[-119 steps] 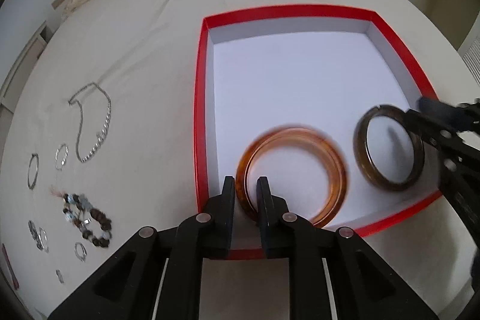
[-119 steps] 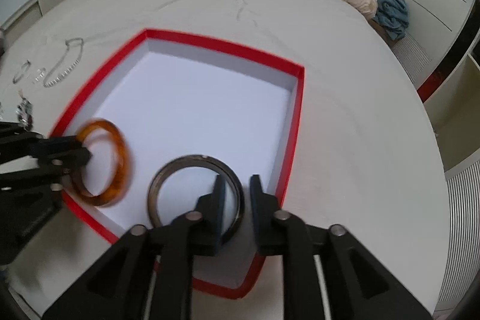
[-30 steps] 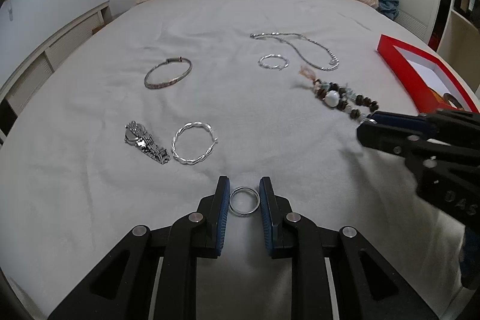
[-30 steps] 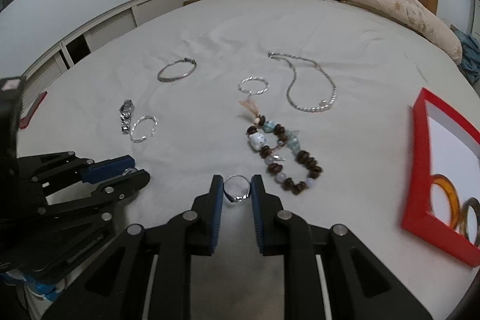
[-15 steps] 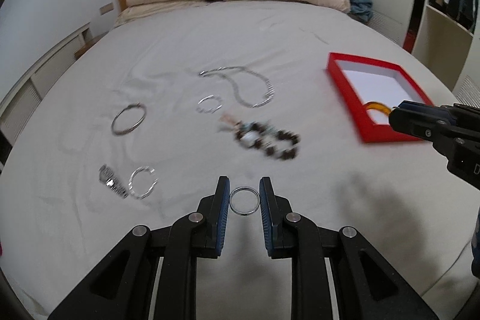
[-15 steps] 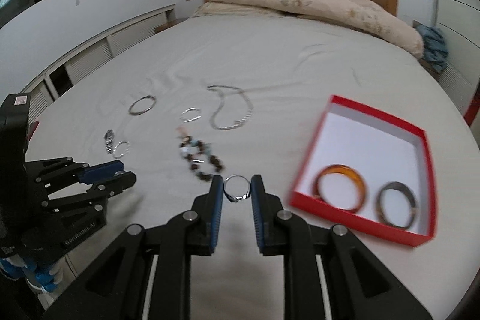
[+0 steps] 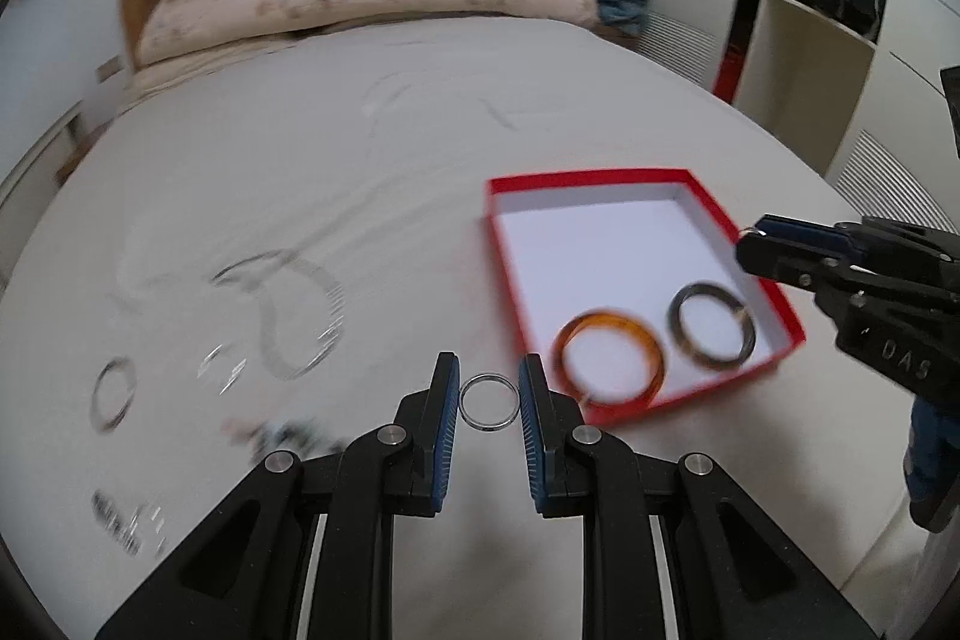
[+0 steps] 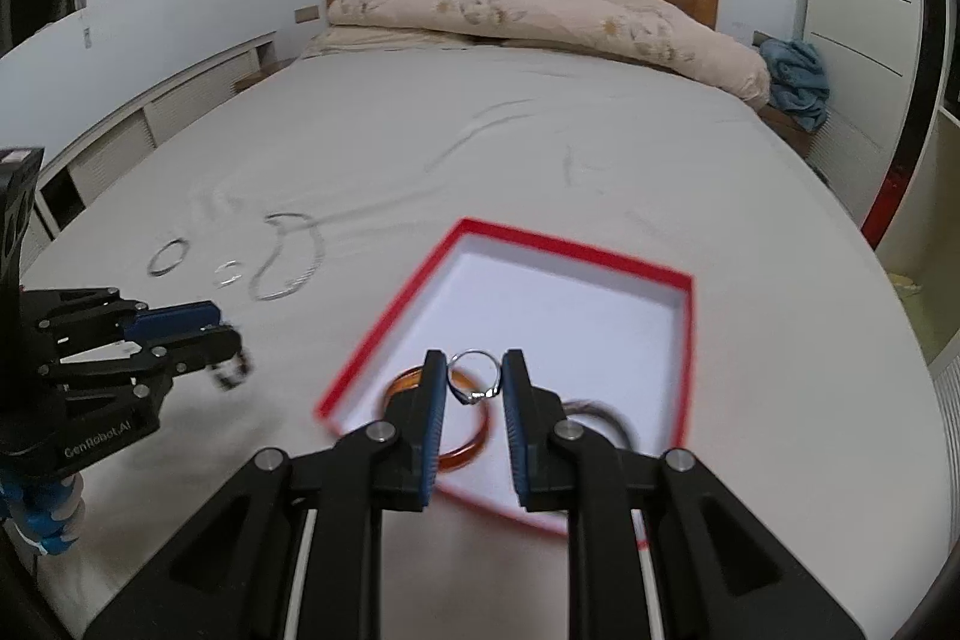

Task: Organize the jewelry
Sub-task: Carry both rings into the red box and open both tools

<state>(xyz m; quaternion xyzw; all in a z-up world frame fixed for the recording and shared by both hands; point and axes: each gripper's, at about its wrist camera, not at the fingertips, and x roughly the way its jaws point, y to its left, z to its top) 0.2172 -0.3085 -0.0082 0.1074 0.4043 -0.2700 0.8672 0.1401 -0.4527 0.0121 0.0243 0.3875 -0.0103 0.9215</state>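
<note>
My left gripper (image 7: 489, 394) is shut on a plain silver ring (image 7: 487, 426), held in the air above the bed just left of the red box (image 7: 600, 178). My right gripper (image 8: 474, 376) is shut on a silver ring with a small setting (image 8: 480, 394) and hangs over the near corner of the red box (image 8: 576, 244). Inside the box lie an amber bangle (image 7: 609, 317) and a dark bangle (image 7: 678, 334). In the left wrist view the right gripper (image 7: 750, 244) reaches in from the right. The right wrist view has the left gripper (image 8: 234, 349) at its left.
Loose on the white bed sheet left of the box lie a silver chain (image 7: 312, 316), a silver bangle (image 7: 111, 400), a small hoop (image 7: 222, 367), a beaded bracelet (image 7: 288, 436) and a metal band (image 7: 120, 520). A folded duvet (image 8: 540, 10) lies at the headboard.
Both grippers have risen from the bed and swung right towards the red box, each with its ring still held. The loose jewelry has slid to the left of both views.
</note>
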